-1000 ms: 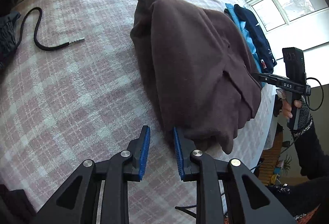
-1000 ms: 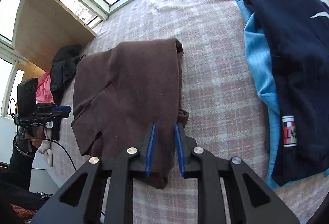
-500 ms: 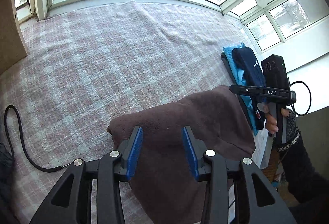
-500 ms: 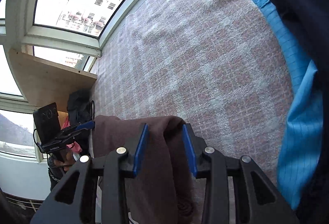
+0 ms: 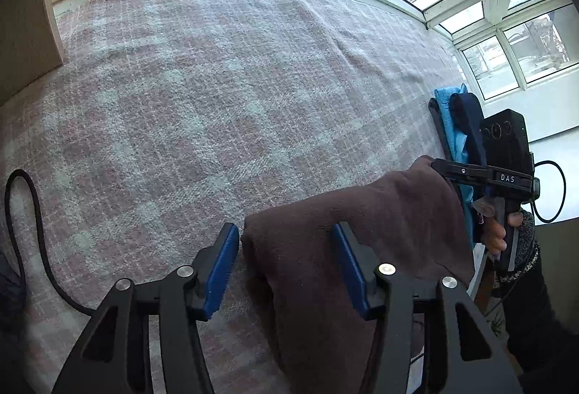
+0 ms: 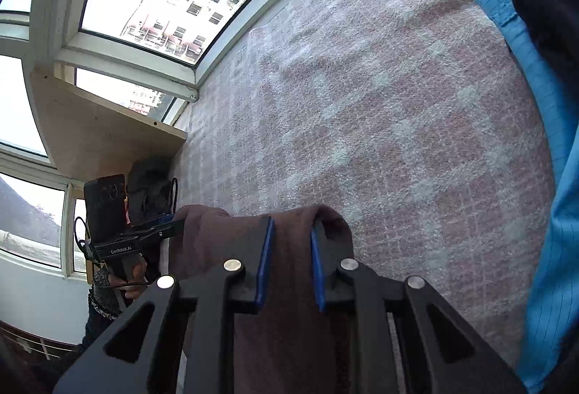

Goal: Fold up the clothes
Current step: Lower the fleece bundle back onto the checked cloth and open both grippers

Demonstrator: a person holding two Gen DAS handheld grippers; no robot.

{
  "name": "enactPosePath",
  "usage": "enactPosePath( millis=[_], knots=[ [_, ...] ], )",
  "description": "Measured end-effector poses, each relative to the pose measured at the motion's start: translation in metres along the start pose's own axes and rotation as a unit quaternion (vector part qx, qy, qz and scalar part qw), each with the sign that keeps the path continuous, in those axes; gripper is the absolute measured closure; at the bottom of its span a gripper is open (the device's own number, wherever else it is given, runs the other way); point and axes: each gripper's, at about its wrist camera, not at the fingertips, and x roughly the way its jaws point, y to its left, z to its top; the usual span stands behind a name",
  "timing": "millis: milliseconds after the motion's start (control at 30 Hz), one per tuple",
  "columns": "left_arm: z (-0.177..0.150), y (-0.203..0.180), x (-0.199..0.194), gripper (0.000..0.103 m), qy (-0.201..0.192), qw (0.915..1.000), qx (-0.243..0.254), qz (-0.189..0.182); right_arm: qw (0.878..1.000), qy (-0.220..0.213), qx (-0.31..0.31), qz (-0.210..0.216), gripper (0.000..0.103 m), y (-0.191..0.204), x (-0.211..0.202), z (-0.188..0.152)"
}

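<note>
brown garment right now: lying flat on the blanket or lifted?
Lifted. The brown garment hangs in doubled layers, its top edge between both open tongs, left and right, above the plaid blanket. Actual grip: cannot tell.

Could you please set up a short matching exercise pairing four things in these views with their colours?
Things:
1. garment between the gripper fingers
2. finger pads
3. cable on the blanket
4. blanket

Colours:
A. black
B. pink and white check
C. brown
D. blue

Pairs: 1-C, 2-D, 3-A, 4-B
</note>
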Motion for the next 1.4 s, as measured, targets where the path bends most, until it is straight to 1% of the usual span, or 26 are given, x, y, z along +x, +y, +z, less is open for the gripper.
enactPosePath(
  millis=[67, 100, 167, 200, 233, 267, 333, 367, 400, 500, 533, 600, 667, 733, 800, 933, 967, 1000, 1033, 1067, 1167, 1200, 1233, 1267, 1300, 1400],
  knots=[
    [-0.007, -0.002, -0.004, 0.061, -0.019, 0.9997, 0.007, 0.011, 0.999, -0.020, -0.031, -0.026, 0.089, 0.003, -0.011, -0.008],
    [-0.011, -0.003, -0.007, 0.064, -0.027, 0.9993, 0.014, 0.023, 0.998, -0.014, -0.036, -0.049, 0.089, -0.001, -0.006, -0.009],
    [-0.019, -0.005, -0.012, 0.058, -0.042, 0.9978, 0.026, 0.044, 0.995, -0.003, -0.042, -0.092, 0.088, -0.005, 0.003, -0.009],
    [-0.018, -0.002, -0.011, 0.053, -0.041, 0.9981, 0.020, 0.042, 0.993, -0.006, -0.048, -0.106, 0.086, -0.003, 0.004, -0.007],
    [-0.017, 0.001, -0.011, 0.053, -0.040, 0.9983, 0.014, 0.040, 0.992, -0.016, -0.051, -0.118, 0.084, 0.001, -0.003, -0.005],
    [-0.016, 0.003, -0.011, 0.053, -0.040, 0.9983, 0.011, 0.040, 0.991, -0.039, -0.050, -0.119, 0.084, 0.005, -0.016, -0.004],
    [-0.016, -0.009, -0.029, 0.055, -0.067, 0.9946, 0.033, 0.073, 0.988, -0.091, -0.044, -0.115, 0.084, 0.012, -0.048, -0.004],
    [-0.016, -0.016, -0.039, 0.056, -0.081, 0.9921, 0.045, 0.085, 0.988, -0.103, -0.053, -0.103, 0.084, 0.017, -0.056, -0.003],
    [-0.016, -0.022, -0.046, 0.056, -0.088, 0.9924, 0.050, 0.071, 0.988, -0.111, -0.065, -0.089, 0.084, 0.022, -0.062, -0.003],
    [-0.014, -0.043, -0.065, 0.055, -0.105, 0.9920, 0.066, 0.026, 0.990, -0.052, -0.099, -0.090, 0.083, 0.028, -0.036, 0.003],
    [-0.010, -0.050, -0.059, 0.054, -0.097, 0.9927, 0.071, -0.002, 0.989, -0.033, -0.101, -0.100, 0.082, 0.025, -0.026, 0.005],
    [-0.001, -0.058, -0.040, 0.051, -0.072, 0.9933, 0.076, -0.050, 0.989, -0.009, -0.088, -0.122, 0.069, 0.006, -0.011, 0.008],
    [0.002, -0.059, -0.012, 0.051, -0.044, 0.9950, 0.090, -0.008, 0.993, 0.015, -0.065, -0.096, 0.068, -0.014, -0.005, 0.007],
    [-0.002, -0.053, 0.010, 0.063, -0.023, 0.9920, 0.114, 0.048, 0.994, 0.019, -0.071, -0.081, 0.066, -0.020, -0.008, 0.001],
    [-0.007, -0.054, 0.009, 0.062, -0.032, 0.9884, 0.140, 0.051, 0.990, 0.018, -0.103, -0.092, 0.064, -0.013, -0.012, -0.003],
    [-0.011, -0.067, 0.003, 0.063, -0.032, 0.9870, 0.133, 0.085, 0.982, 0.033, -0.153, -0.102, 0.062, -0.005, -0.003, -0.002],
    [-0.013, -0.072, 0.000, 0.063, -0.035, 0.9861, 0.130, 0.097, 0.981, 0.036, -0.162, -0.101, 0.058, -0.004, 0.000, -0.001],
    [-0.016, -0.078, -0.003, 0.061, -0.039, 0.9846, 0.136, 0.102, 0.979, 0.040, -0.171, -0.101, 0.056, -0.004, 0.003, 0.000],
    [-0.020, -0.084, -0.006, 0.053, -0.042, 0.9831, 0.142, 0.107, 0.978, 0.043, -0.180, -0.101, 0.054, -0.003, 0.006, 0.001],
    [-0.022, -0.085, -0.004, 0.049, -0.036, 0.9822, 0.148, 0.110, 0.976, 0.047, -0.189, -0.101, 0.054, -0.003, 0.009, 0.002],
    [-0.028, -0.080, 0.006, 0.048, -0.020, 0.9836, 0.142, 0.110, 0.970, 0.057, -0.215, -0.100, 0.054, -0.002, 0.018, 0.005],
    [-0.029, -0.077, 0.006, 0.048, -0.020, 0.9853, 0.136, 0.101, 0.972, 0.059, -0.210, -0.090, 0.057, -0.003, 0.019, 0.005],
    [-0.029, -0.076, 0.005, 0.048, -0.021, 0.9856, 0.135, 0.100, 0.975, 0.062, -0.199, -0.078, 0.064, -0.005, 0.018, 0.005],
    [-0.029, -0.075, 0.005, 0.048, -0.022, 0.9860, 0.134, 0.098, 0.977, 0.064, -0.192, -0.071, 0.078, -0.004, 0.018, 0.004],
    [-0.030, -0.075, 0.004, 0.048, -0.023, 0.9863, 0.132, 0.096, 0.978, 0.067, -0.186, -0.065, 0.081, -0.003, 0.018, 0.003],
    [-0.030, -0.076, 0.004, 0.048, -0.024, 0.9855, 0.136, 0.099, 0.975, 0.055, -0.198, -0.080, 0.092, 0.011, 0.007, -0.003]
  ],
)
